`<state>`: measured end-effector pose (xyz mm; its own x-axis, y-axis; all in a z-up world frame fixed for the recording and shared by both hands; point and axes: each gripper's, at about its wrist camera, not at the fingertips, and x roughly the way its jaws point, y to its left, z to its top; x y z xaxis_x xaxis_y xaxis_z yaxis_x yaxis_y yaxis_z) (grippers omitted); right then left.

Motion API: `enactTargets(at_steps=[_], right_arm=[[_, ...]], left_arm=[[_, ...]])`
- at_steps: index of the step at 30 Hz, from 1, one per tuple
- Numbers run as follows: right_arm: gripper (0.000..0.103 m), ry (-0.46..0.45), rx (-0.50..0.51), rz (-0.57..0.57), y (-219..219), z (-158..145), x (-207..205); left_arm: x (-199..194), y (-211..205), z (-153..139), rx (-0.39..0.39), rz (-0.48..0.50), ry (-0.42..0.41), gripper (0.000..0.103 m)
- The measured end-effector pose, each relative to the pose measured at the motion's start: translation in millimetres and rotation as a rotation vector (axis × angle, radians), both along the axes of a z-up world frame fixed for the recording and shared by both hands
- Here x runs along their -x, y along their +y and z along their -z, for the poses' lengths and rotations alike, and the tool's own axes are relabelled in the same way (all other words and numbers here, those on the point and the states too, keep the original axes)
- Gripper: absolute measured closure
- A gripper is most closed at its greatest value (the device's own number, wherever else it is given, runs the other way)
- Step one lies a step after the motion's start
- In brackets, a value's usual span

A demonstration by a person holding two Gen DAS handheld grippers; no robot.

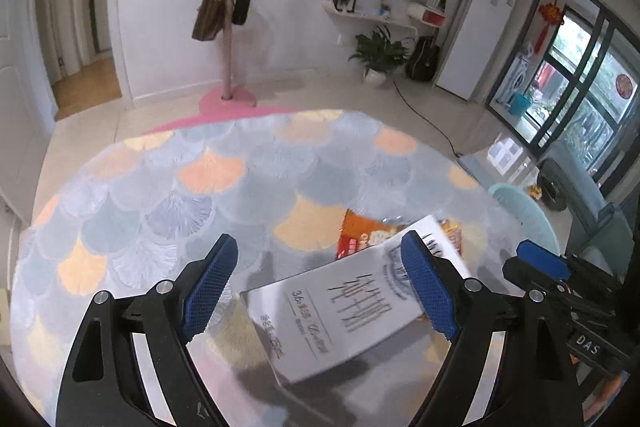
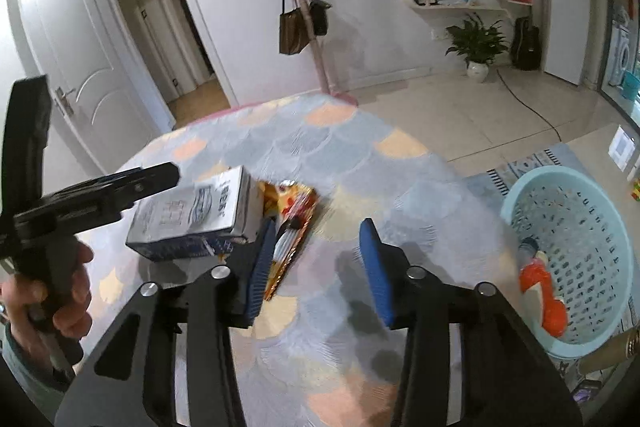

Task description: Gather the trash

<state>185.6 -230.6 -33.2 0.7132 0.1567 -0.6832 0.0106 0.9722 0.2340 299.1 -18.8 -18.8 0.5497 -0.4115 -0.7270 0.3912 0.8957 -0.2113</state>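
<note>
Scallop-pattern pile rug (image 1: 168,187): one white carton (image 1: 340,315), one glossy snack bag (image 1: 360,235), one perforated plastic basket (image 2: 576,227). Both hand-held grippers (image 1: 320,291) (image 2: 316,267) open, empty.

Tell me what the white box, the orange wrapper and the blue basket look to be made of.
White box: printed cardboard, matte, sharp folded edges. Orange wrapper: probably glossy plastic film, flat and crinkled. Blue basket: moulded plastic, smooth, with perforated walls.

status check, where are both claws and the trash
Left claw open over the white carton on the rug, not gripping. Right claw open, empty, beside the snack wrapper. Basket holds an orange bottle. Nothing in the way.
</note>
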Motion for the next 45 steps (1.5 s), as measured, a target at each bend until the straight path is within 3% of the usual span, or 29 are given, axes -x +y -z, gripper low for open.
enactTargets(at_steps=[6, 12, 17, 23, 25, 26, 27, 29, 35, 39, 45], right_arm=[[0.063, 0.018, -0.001, -0.024, 6.8, 10.2, -7.4], [0.063, 0.028, -0.048, -0.011, -1.9, 15.7, -8.0], [0.063, 0.038, -0.099, 0.014, -11.5, 17.1, -12.1], [0.063, 0.053, -0.107, 0.013, -12.1, 19.2, -13.1], [0.063, 0.055, -0.107, 0.010, -10.4, 20.1, -13.8], [0.063, 0.056, -0.107, 0.010, -10.4, 20.1, -13.8], [0.063, 0.056, -0.108, 0.010, -10.5, 20.3, -13.8], [0.063, 0.058, -0.111, 0.010, -11.5, 20.0, -14.0], [0.062, 0.081, -0.092, -0.003, -7.1, 20.4, -19.7], [0.043, 0.092, -0.044, -0.041, 8.8, 15.2, -32.3], [0.039, 0.110, 0.063, -0.064, 36.0, 19.7, -57.0]], left_arm=[[-1.1, -5.0, 12.5, 0.005, 0.089, 0.034, 0.023], [22.5, -3.0, 9.4, 0.021, 0.214, 0.094, 0.022], [37.2, -19.9, 11.8, -0.058, 0.275, 0.093, 0.021], [40.6, -48.1, 26.3, -0.181, 0.271, 0.059, 0.023], [40.8, -51.5, 30.1, -0.189, 0.261, 0.054, 0.026], [40.9, -52.0, 30.5, -0.191, 0.255, 0.051, 0.035], [41.0, -51.5, 31.6, -0.187, 0.250, 0.054, 0.043], [42.2, -47.4, 29.6, -0.156, 0.244, 0.056, 0.048], [58.8, -5.4, 11.6, -0.014, 0.142, 0.007, 0.050], [66.4, 23.1, 10.8, 0.040, 0.065, -0.006, 0.050], [68.3, 36.5, 16.3, 0.054, 0.017, 0.019, 0.051]])
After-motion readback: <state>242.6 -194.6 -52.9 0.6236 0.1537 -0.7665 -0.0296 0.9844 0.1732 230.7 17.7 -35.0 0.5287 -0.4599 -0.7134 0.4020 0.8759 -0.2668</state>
